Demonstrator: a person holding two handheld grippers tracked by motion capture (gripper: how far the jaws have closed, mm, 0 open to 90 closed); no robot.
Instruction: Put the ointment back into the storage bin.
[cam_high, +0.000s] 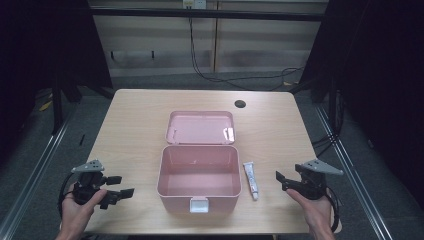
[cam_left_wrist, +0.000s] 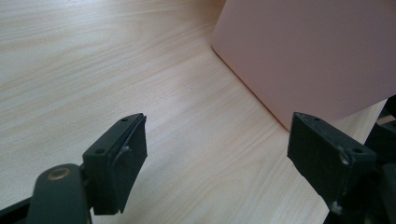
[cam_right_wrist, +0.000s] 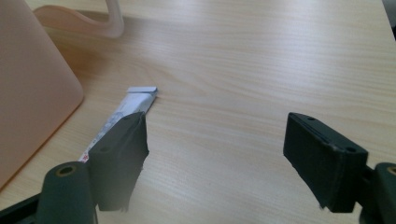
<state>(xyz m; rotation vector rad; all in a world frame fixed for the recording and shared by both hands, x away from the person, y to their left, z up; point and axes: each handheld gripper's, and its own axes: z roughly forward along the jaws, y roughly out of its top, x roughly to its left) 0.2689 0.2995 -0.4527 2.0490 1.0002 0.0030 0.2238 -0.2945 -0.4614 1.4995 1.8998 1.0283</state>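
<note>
Tube (cam_high: 251, 181): a small white tube lying flat on the table (cam_high: 135, 120), just beside the right-hand wall of the pink box (cam_high: 199, 179); it sits ahead of your right gripper (cam_high: 281, 181), between those jaws and the box, not touched by either jaw; in the right gripper view the tube (cam_right_wrist: 135, 103) runs away from the near jaw, its near end hidden behind that jaw and its flat crimped end pointing off toward the box's lid.

Right gripper (cam_right_wrist: 215, 140): jaws spread wide with bare tabletop between them; nothing is held; the box wall rises at the edge of the view, beyond the jaw nearest the tube.

Left gripper (cam_high: 122, 186): held in your left hand (cam_high: 80, 207) on the other side of the box, jaws pointing toward the box's left wall; in the left gripper view the jaws (cam_left_wrist: 217, 154) stand wide apart with only wood grain between them; nothing is gripped; the box (cam_left_wrist: 308, 51) stands ahead of the jaws, apart from both.

Box: open, its lid (cam_high: 200, 127) folded back flat on the table behind it, the white latch (cam_high: 198, 204) on the front wall facing you; the interior appears bare.
</note>
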